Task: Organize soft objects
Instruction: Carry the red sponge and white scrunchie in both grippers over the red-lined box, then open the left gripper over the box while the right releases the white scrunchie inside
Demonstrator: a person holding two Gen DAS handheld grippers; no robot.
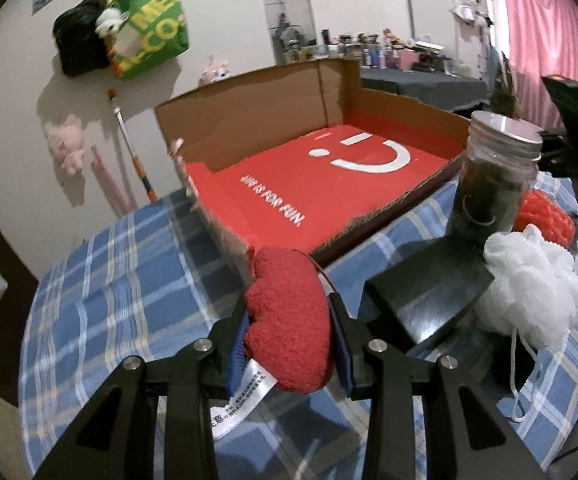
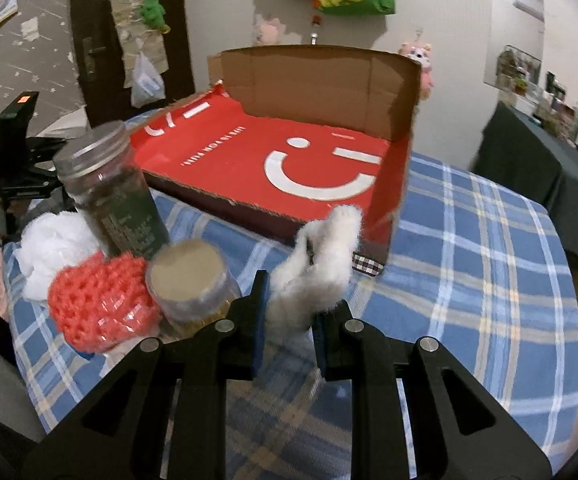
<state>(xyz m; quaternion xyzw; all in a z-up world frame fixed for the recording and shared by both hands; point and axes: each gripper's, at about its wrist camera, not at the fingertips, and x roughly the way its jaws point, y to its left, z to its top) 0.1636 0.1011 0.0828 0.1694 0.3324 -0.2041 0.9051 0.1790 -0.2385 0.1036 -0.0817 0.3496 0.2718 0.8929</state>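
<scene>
My left gripper (image 1: 289,316) is shut on a red plush toy (image 1: 289,312) with a white label, held just in front of the near corner of the open cardboard box (image 1: 309,184) with a red floor. My right gripper (image 2: 289,312) is shut on a white fluffy toy (image 2: 321,260) near the box's front wall (image 2: 249,208). A white mesh pouf (image 1: 529,288) (image 2: 53,248) and a coral crocheted piece (image 1: 545,216) (image 2: 101,300) lie on the blue plaid cloth.
A tall dark glass jar with a metal lid (image 1: 493,176) (image 2: 113,188) stands by the pouf. A shorter jar (image 2: 193,280) sits beside the coral piece. A black flat block (image 1: 429,292) lies right of my left gripper. A clamp stand (image 2: 13,160) is at the table edge.
</scene>
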